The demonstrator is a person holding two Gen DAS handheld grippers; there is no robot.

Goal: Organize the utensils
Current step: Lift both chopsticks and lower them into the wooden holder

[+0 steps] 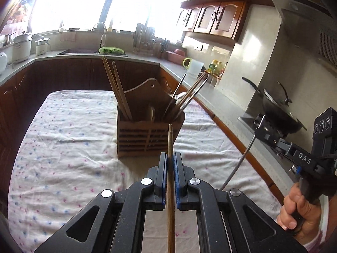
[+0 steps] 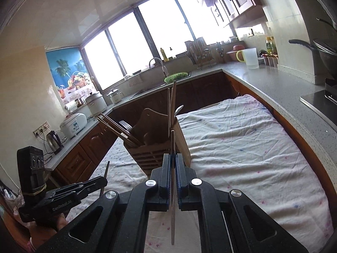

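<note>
Nearest: left hand-held gripper (image 1: 170, 162), jaws pinching a wooden chopstick (image 1: 171, 147), tip pointing fwd toward the holder. Right hand-held gripper (image 2: 173, 164), jaws pressed onto a thin metal utensil (image 2: 173, 145); in left view its long shaft (image 1: 240, 160) hangs below that gripper. Type of utensil: cannot tell.

Mid: wooden utensil holder (image 1: 147, 137) w/ slatted front, standing upright on the table, on a wrinkled floral cloth (image 1: 63, 137). Left compartment holds wooden chopsticks (image 1: 118, 92) leaning left; right compartment holds metal pieces (image 1: 189, 97) leaning right. A spoon shows between; fork tines (image 2: 125, 124) visible in right view.

Status, judged: mostly done. Two items in hand, not yet placed. No loose utensils seen on cloth. Remaining: drop chopstick w/ the wooden ones, metal piece w/ the metal.

Far: counter, sink, windows.
</note>
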